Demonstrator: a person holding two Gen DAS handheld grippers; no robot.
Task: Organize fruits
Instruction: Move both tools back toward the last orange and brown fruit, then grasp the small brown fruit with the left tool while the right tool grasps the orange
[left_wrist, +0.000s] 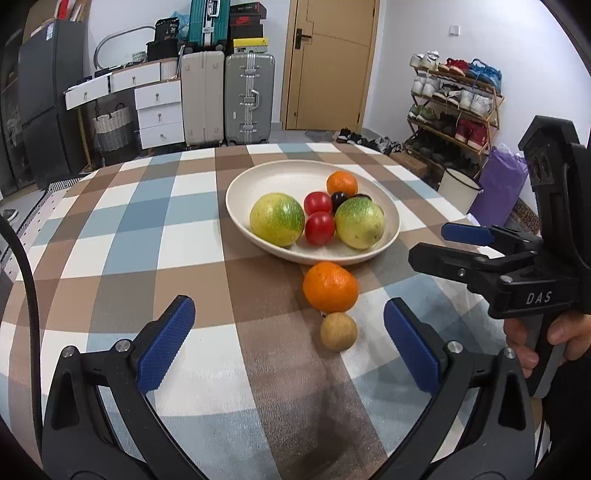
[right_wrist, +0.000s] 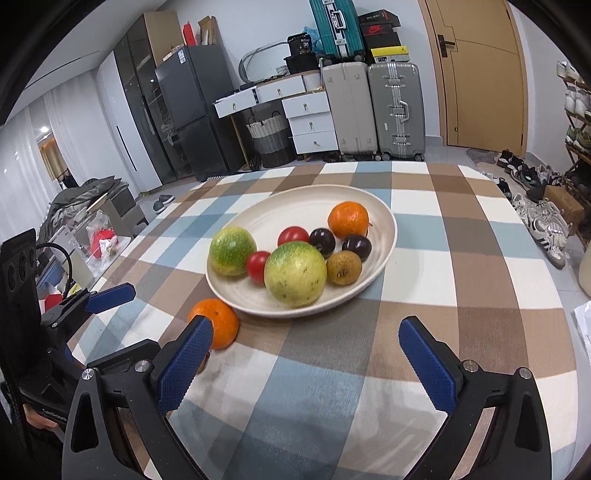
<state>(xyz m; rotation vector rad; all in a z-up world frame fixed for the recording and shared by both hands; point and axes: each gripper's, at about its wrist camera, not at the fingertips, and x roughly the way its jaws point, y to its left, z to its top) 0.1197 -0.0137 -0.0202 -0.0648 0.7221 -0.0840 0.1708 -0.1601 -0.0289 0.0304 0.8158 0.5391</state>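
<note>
While most of the fruit already sits in the wide, shallow cream-coloured plate (left_wrist: 258, 177) at the middle of the checked brown, blue and white tablecloth (left_wrist: 122, 229), two pieces lie outside it: a round orange mandarin (left_wrist: 330, 287) just beside the plate's near rim, and a small, round, tan-skinned fruit (left_wrist: 338, 331) touching or almost touching the mandarin's near side. From the left gripper (left_wrist: 289, 345), with its blue-padded jaws spread wide and holding nothing, the tan fruit lies close at about one o'clock, the mandarin just beyond it. The right gripper (right_wrist: 306, 354), likewise spread and empty, has the mandarin (right_wrist: 216, 326) at about ten o'clock, partly behind its left finger. By my judgement, the left gripper is nearer and better lined up.
</note>
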